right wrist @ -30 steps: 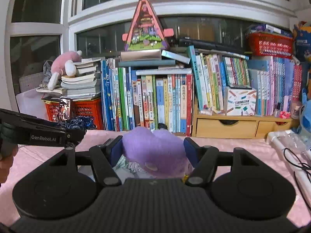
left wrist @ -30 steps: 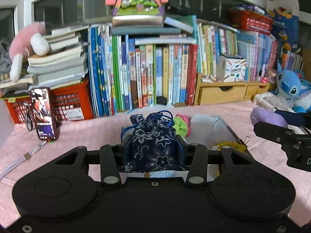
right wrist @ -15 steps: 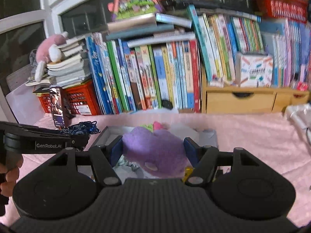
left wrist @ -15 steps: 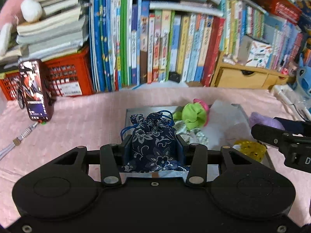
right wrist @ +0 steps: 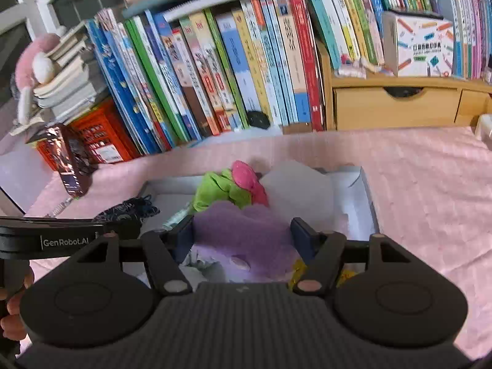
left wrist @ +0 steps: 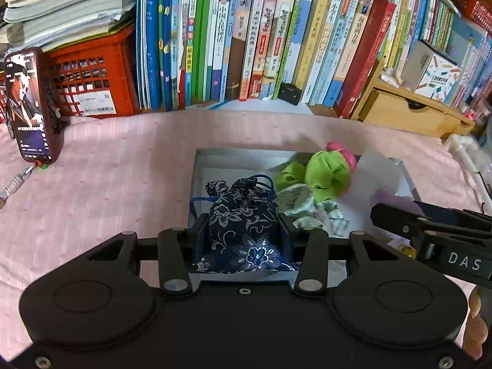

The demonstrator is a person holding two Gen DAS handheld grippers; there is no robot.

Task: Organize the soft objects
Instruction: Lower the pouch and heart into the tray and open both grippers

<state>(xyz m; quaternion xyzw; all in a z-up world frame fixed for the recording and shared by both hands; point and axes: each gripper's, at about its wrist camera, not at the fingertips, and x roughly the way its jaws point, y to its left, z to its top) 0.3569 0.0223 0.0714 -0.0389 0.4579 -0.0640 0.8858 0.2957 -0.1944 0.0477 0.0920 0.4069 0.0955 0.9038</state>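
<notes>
Lining the far side, a row of books backs the pink tabletop, where a shallow box holds a green-and-pink cloth toy. Both cameras have tipped down toward it since a moment ago. Above its near left corner, the left tongs pinch a dark floral pouch; the right tongs squeeze a purple plush over its middle. Both look light and yielding, best gripped across the bulk.
</notes>
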